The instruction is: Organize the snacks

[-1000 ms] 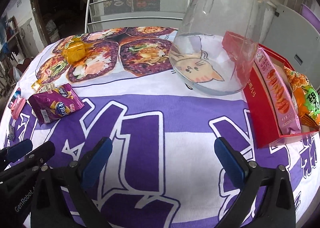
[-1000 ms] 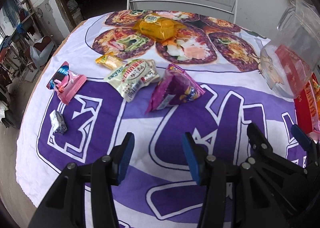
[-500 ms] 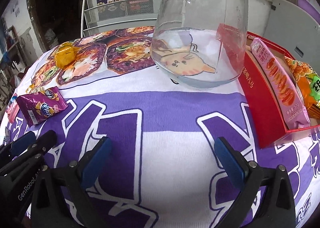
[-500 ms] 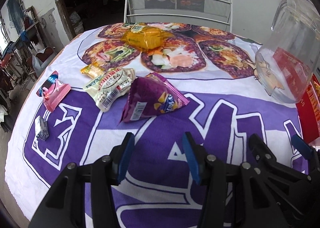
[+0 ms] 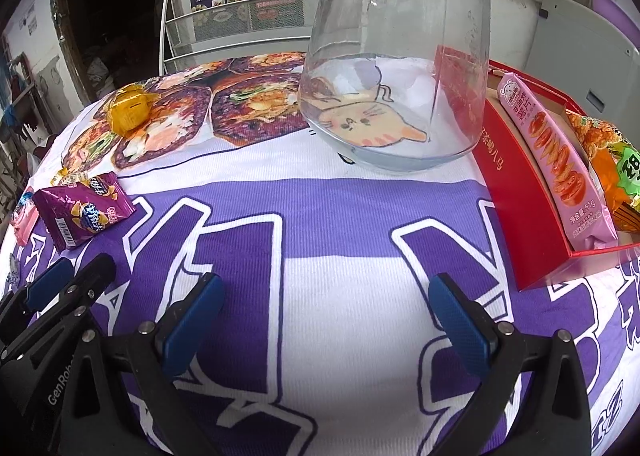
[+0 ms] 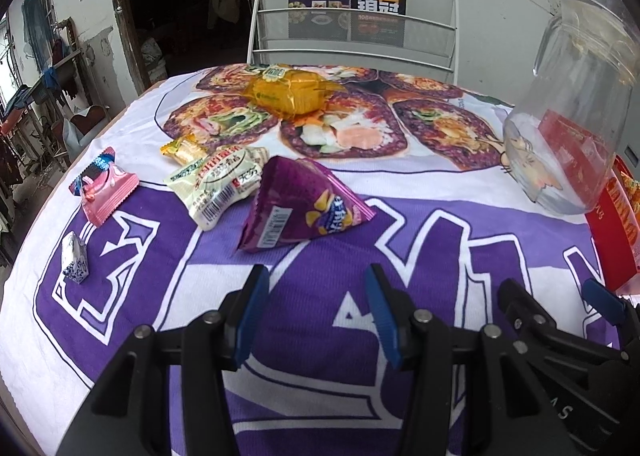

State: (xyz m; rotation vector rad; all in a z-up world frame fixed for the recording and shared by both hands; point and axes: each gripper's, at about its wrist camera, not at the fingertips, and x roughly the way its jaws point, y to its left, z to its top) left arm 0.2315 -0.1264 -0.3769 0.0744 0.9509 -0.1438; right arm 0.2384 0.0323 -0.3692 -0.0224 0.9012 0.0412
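Observation:
A purple snack bag (image 6: pixel 296 208) lies just ahead of my open, empty right gripper (image 6: pixel 316 308); it also shows in the left wrist view (image 5: pixel 82 212). Around it lie a cream packet (image 6: pixel 218 182), a pink packet (image 6: pixel 104 186), a small yellow candy (image 6: pixel 182 148), a small blue-white packet (image 6: pixel 74 258) and a large yellow packet (image 6: pixel 294 92). My left gripper (image 5: pixel 326 316) is open and empty, facing the clear jar (image 5: pixel 400 56). A red box (image 5: pixel 508 192) at the right holds a pink chip pack (image 5: pixel 560 152) and an orange bag (image 5: pixel 608 160).
The table has a purple and white printed cloth (image 5: pixel 320 216). A white wire rack (image 6: pixel 352 8) with books stands behind the table. The clear jar also shows at the right in the right wrist view (image 6: pixel 572 116). The table's left edge (image 6: pixel 24 376) drops off near the small packets.
Both grippers have moved forward and lower over the cloth. The purple bag is closer to my right gripper and the jar closer to my left. Both stay open.

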